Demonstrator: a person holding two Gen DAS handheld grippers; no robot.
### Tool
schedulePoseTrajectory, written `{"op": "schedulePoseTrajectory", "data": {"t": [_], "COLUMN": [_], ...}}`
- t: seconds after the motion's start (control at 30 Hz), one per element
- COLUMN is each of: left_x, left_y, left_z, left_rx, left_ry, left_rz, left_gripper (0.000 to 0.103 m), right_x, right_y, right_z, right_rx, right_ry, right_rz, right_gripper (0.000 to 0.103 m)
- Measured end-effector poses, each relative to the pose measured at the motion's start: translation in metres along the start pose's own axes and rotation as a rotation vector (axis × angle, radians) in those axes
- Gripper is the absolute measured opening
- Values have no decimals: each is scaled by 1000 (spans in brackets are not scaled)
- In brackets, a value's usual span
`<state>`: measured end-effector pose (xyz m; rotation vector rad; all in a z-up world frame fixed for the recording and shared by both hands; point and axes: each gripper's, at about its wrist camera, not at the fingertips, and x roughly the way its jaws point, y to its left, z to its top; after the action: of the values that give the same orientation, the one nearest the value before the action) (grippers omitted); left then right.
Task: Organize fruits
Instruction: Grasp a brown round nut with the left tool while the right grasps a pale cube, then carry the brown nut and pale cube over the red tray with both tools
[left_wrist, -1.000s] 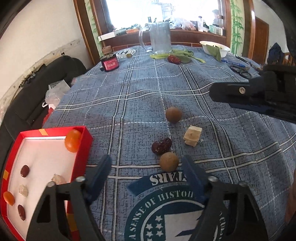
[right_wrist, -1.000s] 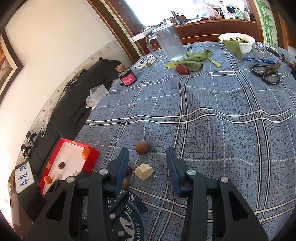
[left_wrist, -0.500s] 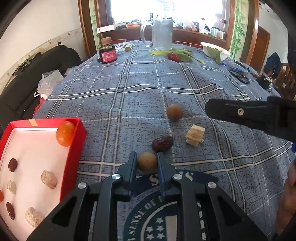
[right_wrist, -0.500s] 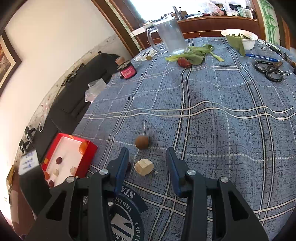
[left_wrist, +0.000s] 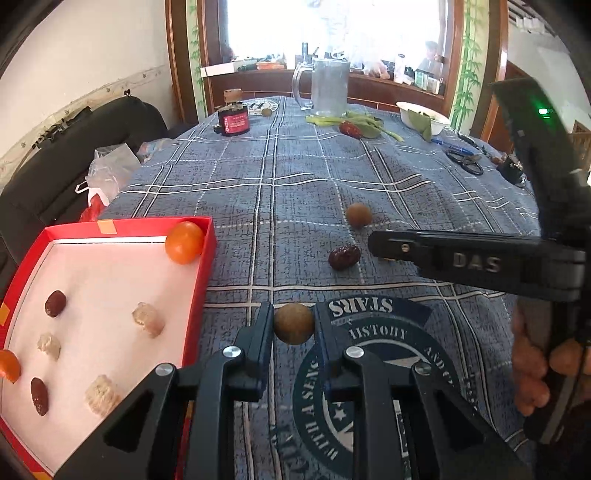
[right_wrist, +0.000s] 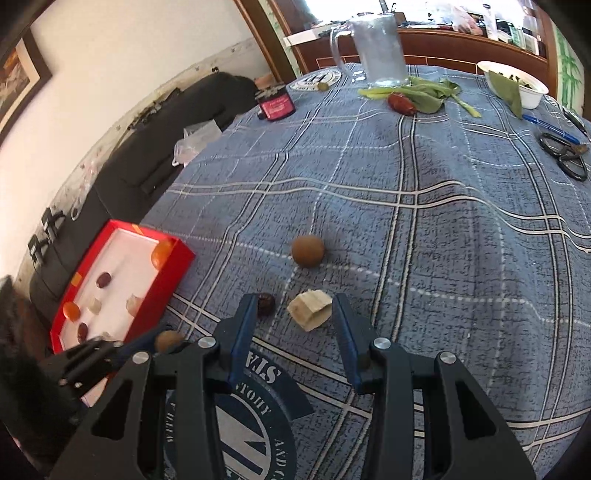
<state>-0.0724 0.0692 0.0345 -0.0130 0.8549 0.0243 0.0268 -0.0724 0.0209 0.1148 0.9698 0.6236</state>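
My left gripper (left_wrist: 294, 325) is shut on a round brown fruit (left_wrist: 294, 328), held just right of the red box (left_wrist: 207, 280); the fruit also shows in the right wrist view (right_wrist: 168, 341). The box holds orange fruits (left_wrist: 184, 242), dark dates and pale pieces. A second brown fruit (left_wrist: 358, 215) and a dark date (left_wrist: 344, 257) lie on the blue cloth. My right gripper (right_wrist: 293, 314) is open, its jaws either side of a pale cube-shaped piece (right_wrist: 309, 309). Its body hides that piece in the left wrist view.
At the far end stand a glass mug (left_wrist: 330, 86), a red jar (left_wrist: 233, 120), green leaves with a red date (left_wrist: 350, 128), a white bowl (left_wrist: 421, 116), scissors (right_wrist: 565, 155) and a pen. A dark sofa (right_wrist: 166, 147) lies past the left table edge.
My left gripper closed on the near brown fruit and carried it left toward the red box. My right gripper moved down around the pale piece.
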Motion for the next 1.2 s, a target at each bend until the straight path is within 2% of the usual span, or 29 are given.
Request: {"op": "schedulePoseTrajectory", "data": {"t": [0.27,0.43,0.7,0.97,1.2], "left_x": [1,2,-7,-24,-40], "left_y": [2,3,8,18,44], "left_z": [-3,-5,-3,0,1], "left_rx": [1,0,-20,-47,-96], "left_ry": [5,11,-1,-36,-73], "left_rz": [-13,-11,-12,3,42], "left_gripper": [20,20,20,20,20], "right_x": [16,16,10,-12,-17], "right_y": [3,-1,-3,6,13], "right_z": [-5,-4,-3,-1,-1], "right_rx": [-28,-26,-12,-24,0], "right_ry": [13,-1,-33,-136,-134], "right_rz": [-64,-93,-90,-30,88], "right_gripper": [44,29,27,27,27]}}
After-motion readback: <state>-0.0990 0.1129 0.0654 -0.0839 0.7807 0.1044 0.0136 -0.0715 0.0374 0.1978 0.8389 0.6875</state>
